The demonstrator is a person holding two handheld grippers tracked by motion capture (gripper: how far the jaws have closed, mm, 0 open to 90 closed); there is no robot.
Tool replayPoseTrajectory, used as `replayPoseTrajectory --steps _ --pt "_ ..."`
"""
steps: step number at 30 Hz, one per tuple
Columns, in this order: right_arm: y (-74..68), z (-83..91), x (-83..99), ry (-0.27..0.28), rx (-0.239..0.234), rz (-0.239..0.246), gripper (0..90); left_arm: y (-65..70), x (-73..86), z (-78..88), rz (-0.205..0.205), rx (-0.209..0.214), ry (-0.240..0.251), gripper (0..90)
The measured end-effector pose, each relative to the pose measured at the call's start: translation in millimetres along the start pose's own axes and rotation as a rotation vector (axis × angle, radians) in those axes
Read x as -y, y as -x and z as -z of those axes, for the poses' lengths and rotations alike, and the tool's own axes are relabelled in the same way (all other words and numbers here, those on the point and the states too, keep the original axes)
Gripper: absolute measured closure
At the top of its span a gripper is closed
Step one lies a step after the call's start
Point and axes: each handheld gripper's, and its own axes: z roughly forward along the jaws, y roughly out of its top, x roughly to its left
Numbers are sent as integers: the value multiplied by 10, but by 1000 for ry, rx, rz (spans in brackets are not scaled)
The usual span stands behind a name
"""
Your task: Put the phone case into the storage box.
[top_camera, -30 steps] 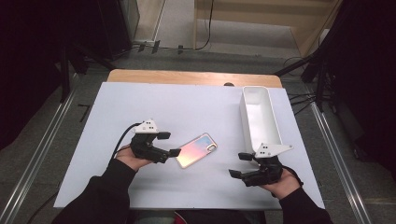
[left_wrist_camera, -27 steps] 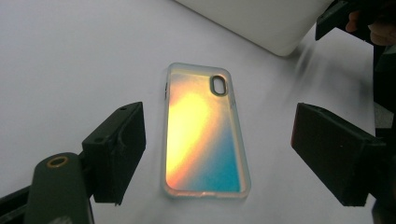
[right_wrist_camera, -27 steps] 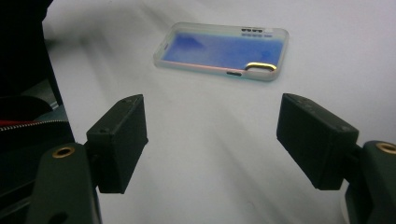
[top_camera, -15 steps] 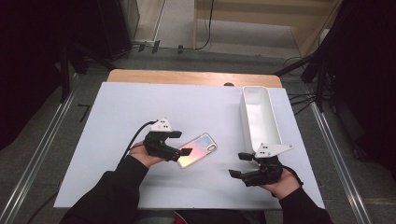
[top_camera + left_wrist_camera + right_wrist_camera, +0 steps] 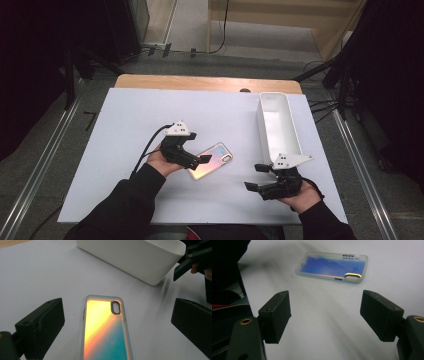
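I have the left gripper (image 5: 197, 159) low over the worktop (image 5: 125, 120), its tips at the near end of the phone case (image 5: 212, 160). Its jaws have just been opening and now stand wide, one on each side of the case, with clear white surface between each pad and the case's edges in the left gripper view. Nothing is held.

The phone case (image 5: 105, 327) lies flat, back up, near the middle of the worktop, a little toward my side. Its iridescent back shows orange running into teal from the left gripper's camera and blue from the right gripper's camera (image 5: 332, 265). The oval camera cutout sits at the end pointing away from the left gripper, toward about 2 o'clock in the high view.

The right gripper (image 5: 257, 176) rests at about 5 o'clock from the case, well apart from it, near the worktop's front edge. Its jaws are parted fairly wide with only bare worktop between them, and they point toward the case, which lies beyond them in the right gripper view.

A long white tray (image 5: 277, 125) stands at about 2 o'clock from the case, lengthwise along the right side of the worktop, its near end just beside the right gripper. In the left gripper view its rounded wall (image 5: 130, 260) lies past the case.
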Motion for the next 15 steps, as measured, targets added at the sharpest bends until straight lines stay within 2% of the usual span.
replayPoseTrajectory --steps 6,8,15 --pt "1 -3 -1 0 -1 0 232 -14 -2 -98 8 -2 11 0" --pt "0 -6 -1 0 0 3 232 -27 0 -125 7 -16 17 0" --pt "-6 -8 -1 -4 0 1 232 -42 53 -249 7 -29 -13 0"
